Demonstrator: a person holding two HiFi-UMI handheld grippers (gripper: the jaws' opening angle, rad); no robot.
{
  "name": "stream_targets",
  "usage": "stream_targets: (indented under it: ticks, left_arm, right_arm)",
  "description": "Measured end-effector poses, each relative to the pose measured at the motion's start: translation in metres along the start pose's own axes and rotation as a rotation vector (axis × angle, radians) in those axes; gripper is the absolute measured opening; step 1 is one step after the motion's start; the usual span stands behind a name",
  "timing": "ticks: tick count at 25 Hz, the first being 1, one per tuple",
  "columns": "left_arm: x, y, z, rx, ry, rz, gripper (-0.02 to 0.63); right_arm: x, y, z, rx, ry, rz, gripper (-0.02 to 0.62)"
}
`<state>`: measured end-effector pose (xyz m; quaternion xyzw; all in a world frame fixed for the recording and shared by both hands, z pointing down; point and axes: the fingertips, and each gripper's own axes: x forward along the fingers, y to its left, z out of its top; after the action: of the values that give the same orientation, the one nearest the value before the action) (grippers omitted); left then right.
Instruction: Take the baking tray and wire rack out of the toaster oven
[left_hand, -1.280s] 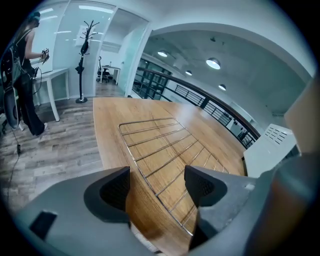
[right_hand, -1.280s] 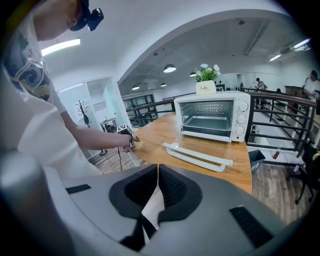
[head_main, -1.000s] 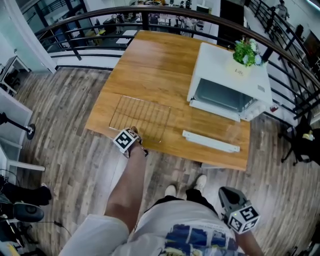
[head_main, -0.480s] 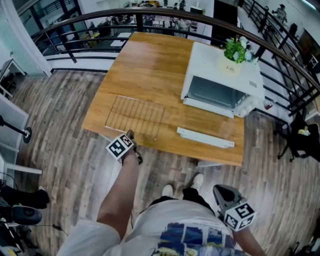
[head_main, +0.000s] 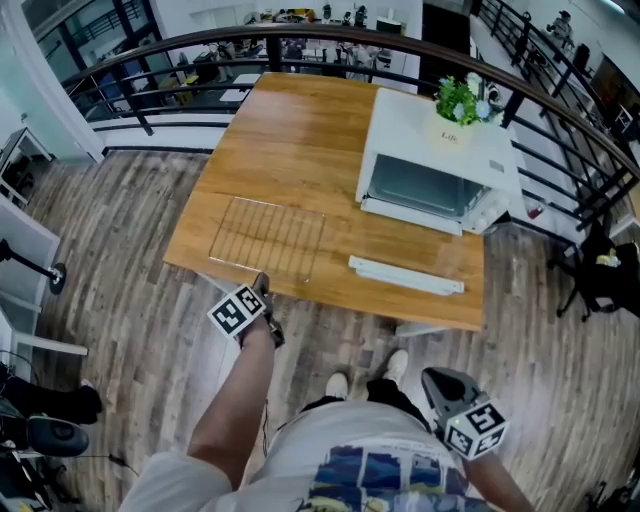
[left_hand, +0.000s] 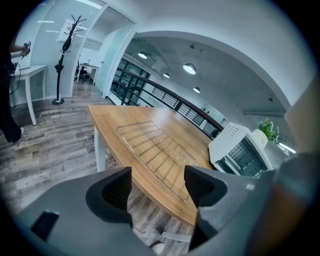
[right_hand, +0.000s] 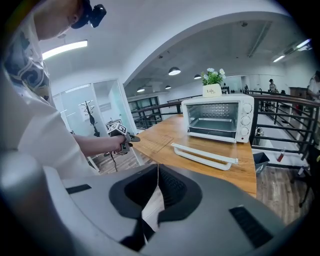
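**Rack lies out on the table**

The wire rack (head_main: 267, 236) is a thin grid of silver bars. It lies flat on the wooden table (head_main: 300, 140), apart from the white toaster oven (head_main: 430, 165). The left gripper (left_hand: 157, 187) is wide and empty. The right gripper (right_hand: 156, 182) is squeezed closed.

Wire rack (head_main: 268, 235) and white baking tray (head_main: 405, 275) flat, outside toaster oven (head_main: 438, 150)

table (head_main: 290, 130): wood, smooth, glossy | wire rack (head_main: 267, 235): thin metal, slightly shiny | toaster oven (head_main: 420, 120): white smooth casing, metal inside | tray (head_main: 405, 276): white, smooth | floor (head_main: 130, 200): wood planks, matt, grainy
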<state>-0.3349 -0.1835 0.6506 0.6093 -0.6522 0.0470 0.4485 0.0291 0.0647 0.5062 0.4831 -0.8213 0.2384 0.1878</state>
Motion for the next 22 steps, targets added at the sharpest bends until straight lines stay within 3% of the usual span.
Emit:
stream_targets:
  ticks: [9,22]
  left_arm:
    - [-0.033,-0.072,-0.036,-0.007,0.073,-0.187,0.330]
    - [-0.045,-0.161,-0.081,0.066,0.178,-0.372,0.330]
  right_arm:
    - [-0.007,-0.007,-0.006,0.006,-0.021,-0.009,0.006]
    - [-0.007,-0.041,0.000,0.046,-0.047,-0.022,0.005]
